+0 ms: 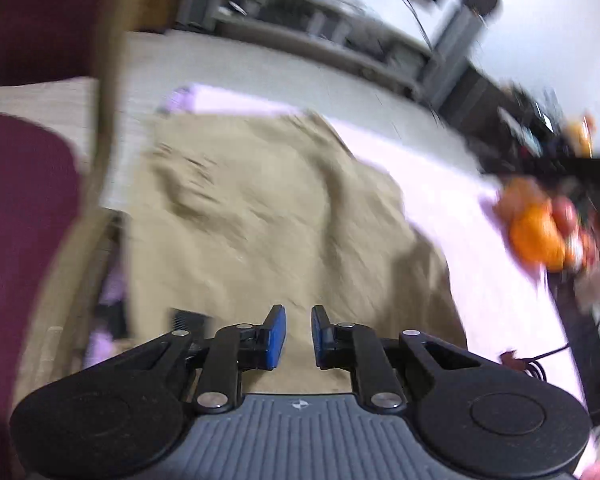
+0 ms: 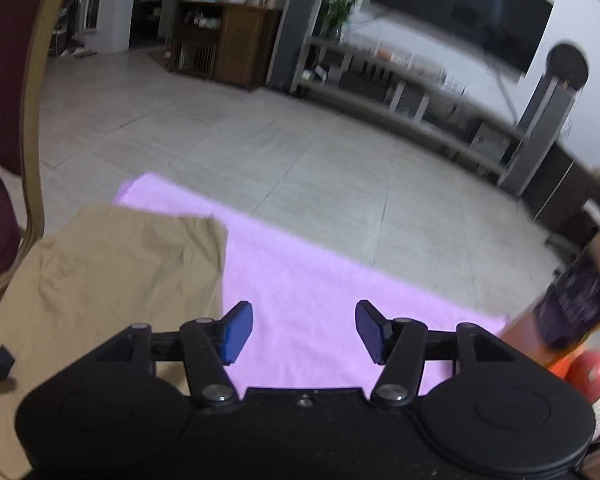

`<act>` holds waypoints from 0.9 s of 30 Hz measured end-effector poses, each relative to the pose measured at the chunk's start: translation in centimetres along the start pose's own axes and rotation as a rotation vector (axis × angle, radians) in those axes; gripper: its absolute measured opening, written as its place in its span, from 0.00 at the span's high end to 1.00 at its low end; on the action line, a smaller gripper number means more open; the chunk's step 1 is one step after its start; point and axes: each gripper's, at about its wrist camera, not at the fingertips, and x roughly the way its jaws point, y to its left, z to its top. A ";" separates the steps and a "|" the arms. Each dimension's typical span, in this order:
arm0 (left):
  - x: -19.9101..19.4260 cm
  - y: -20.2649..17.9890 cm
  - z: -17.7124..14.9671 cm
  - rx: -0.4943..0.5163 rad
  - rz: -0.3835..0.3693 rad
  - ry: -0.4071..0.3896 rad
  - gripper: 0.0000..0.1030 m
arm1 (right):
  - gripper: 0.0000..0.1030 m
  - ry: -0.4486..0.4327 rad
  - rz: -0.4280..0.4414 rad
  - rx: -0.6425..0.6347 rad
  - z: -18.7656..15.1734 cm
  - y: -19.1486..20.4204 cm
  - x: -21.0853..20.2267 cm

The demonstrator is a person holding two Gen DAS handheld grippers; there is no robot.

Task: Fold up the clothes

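A tan garment (image 1: 260, 216) is seen spread over a pink cloth (image 1: 472, 240), creased and rumpled across its middle, with one squared corner lying flat toward the far side in the right wrist view (image 2: 112, 276). In the left wrist view it is heavily blurred, so what kind of garment it is cannot be told with any certainty (possibly trousers or a shirt).

The left gripper (image 1: 299, 334) is held just above the near part of the garment, its blue pads a narrow gap apart with nothing between them. The right gripper (image 2: 304, 330) is held over the bare pink cloth beside the garment's right edge, its fingers spread wide and empty.

The garment's far edge stops short of the far edge of the pink cloth, and a broad bare strip of cloth is left to its right. On the left the garment is bounded closely by a dark red chair (image 2: 0, 216) with a golden frame. On the right the cloth is crowded by fruit (image 1: 540, 232) and a dark-labelled bottle (image 2: 576, 304). Beyond the cloth an open tiled floor (image 2: 300, 160) is seen.
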 end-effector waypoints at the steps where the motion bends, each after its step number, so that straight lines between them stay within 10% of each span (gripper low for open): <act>1: 0.8 -1.0 -0.2 0.048 -0.006 0.009 0.88 | 0.57 0.016 0.021 0.002 -0.5 -0.3 0.3; 6: 3.4 -3.6 0.9 0.197 0.065 -0.025 0.88 | 0.65 0.072 0.249 0.266 -2.5 -1.8 6.0; 10: 5.5 -0.6 1.6 0.085 0.189 0.036 0.92 | 0.69 0.080 0.396 0.380 -3.6 -2.2 9.0; 22: 5.1 1.0 1.6 0.008 0.148 0.041 0.85 | 0.49 0.061 0.615 0.438 -5.8 -3.1 12.0; 27: 5.9 1.6 1.8 -0.014 0.140 0.042 0.85 | 0.95 0.103 0.632 0.441 -8.3 -4.2 10.9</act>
